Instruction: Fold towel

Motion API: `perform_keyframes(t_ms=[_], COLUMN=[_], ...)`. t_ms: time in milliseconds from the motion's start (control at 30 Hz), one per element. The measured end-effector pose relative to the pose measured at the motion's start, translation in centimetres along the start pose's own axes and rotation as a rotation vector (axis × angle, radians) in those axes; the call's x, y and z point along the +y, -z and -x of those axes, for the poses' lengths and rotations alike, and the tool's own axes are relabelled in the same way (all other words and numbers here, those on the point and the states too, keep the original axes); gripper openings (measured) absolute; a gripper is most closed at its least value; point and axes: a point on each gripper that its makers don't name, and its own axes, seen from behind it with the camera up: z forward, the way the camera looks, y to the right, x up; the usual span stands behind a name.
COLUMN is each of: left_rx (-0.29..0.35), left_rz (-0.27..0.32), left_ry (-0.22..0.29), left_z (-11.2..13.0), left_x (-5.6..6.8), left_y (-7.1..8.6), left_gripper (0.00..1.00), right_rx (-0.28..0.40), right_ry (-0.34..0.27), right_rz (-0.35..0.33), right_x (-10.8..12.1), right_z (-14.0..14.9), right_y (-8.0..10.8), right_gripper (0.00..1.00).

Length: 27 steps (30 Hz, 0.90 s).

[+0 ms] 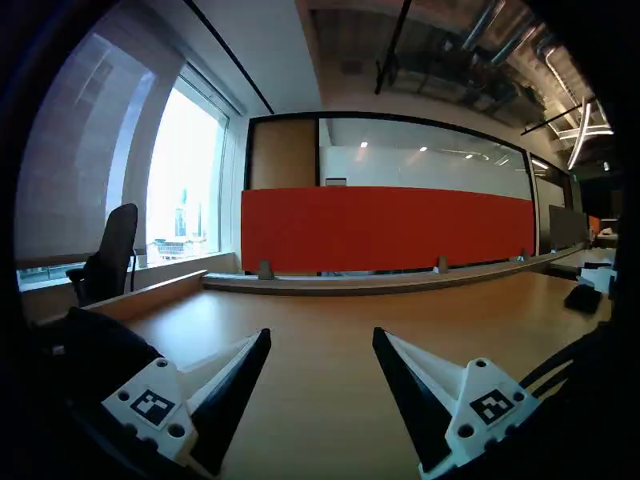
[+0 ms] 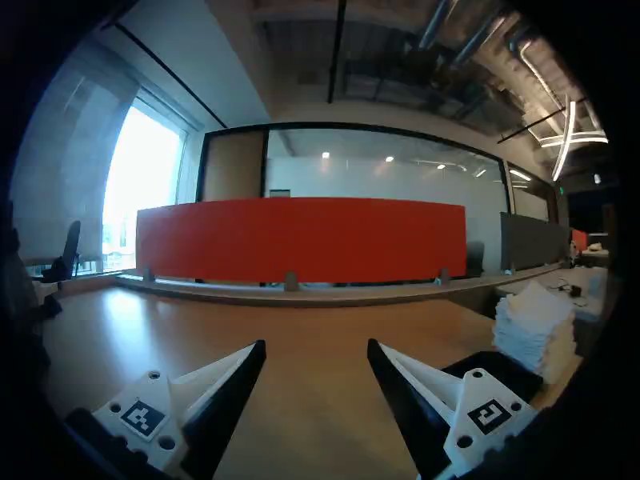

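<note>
The towels are a stack of white folded cloths (image 2: 534, 328) at the right edge of the right gripper view, sitting on the far right part of the wooden desk (image 2: 320, 320) with a dark flat object (image 2: 496, 370) just in front of it; whether the stack rests on that object cannot be told. No towel lies spread on the bare desk ahead of either gripper, so by my judgement the fold has not begun and the first step is to fetch one cloth from the pile.

The cloth looks soft, light and limp; it should sag and drape once lifted, and the layers below may drag along. The sensible hold is a pinch on one top corner or edge, taking only the uppermost layer, then a second pinch on the neighbouring corner to spread it flat.

The right gripper (image 2: 316, 346) has its fingers spread wide with nothing between them, low in the frame over bare wood; the left gripper (image 1: 322, 332) is likewise parted and empty, low in the left gripper view.

Beyond, a red partition (image 1: 384, 228) runs across the middle of the frame at the desk's far edge; a black office chair (image 1: 112, 256) stands at the left below a bright window (image 1: 184, 192); a small black object (image 1: 582, 298) lies at the right edge of the desk.
</note>
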Motion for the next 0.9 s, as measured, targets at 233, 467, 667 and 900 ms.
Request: perform_keyframes(t_ms=[233,467,667,900], left_rx=[-0.001,-0.001,-0.002,-0.002], left_rz=[0.000,0.000,0.000,0.001], left_ry=[0.000,0.000,0.001,0.003], left_z=[-0.27,-0.45,-0.47,-0.41], left_x=[-0.06,-0.11,-0.10,-0.15], left_y=[0.10,0.12,0.12,0.12], left_gripper=[0.94,0.94,0.94,0.94], right_rx=[0.000,0.000,0.000,0.000], right_ry=[0.000,0.001,0.000,0.000], right_rz=[0.000,0.000,0.000,0.000], right_x=[-0.02,-0.04,-0.11,-0.10], right_z=[0.00,-0.02,0.00,0.02], right_y=[0.06,0.09,0.10,0.09], right_gripper=[0.98,0.98,0.98,0.98])
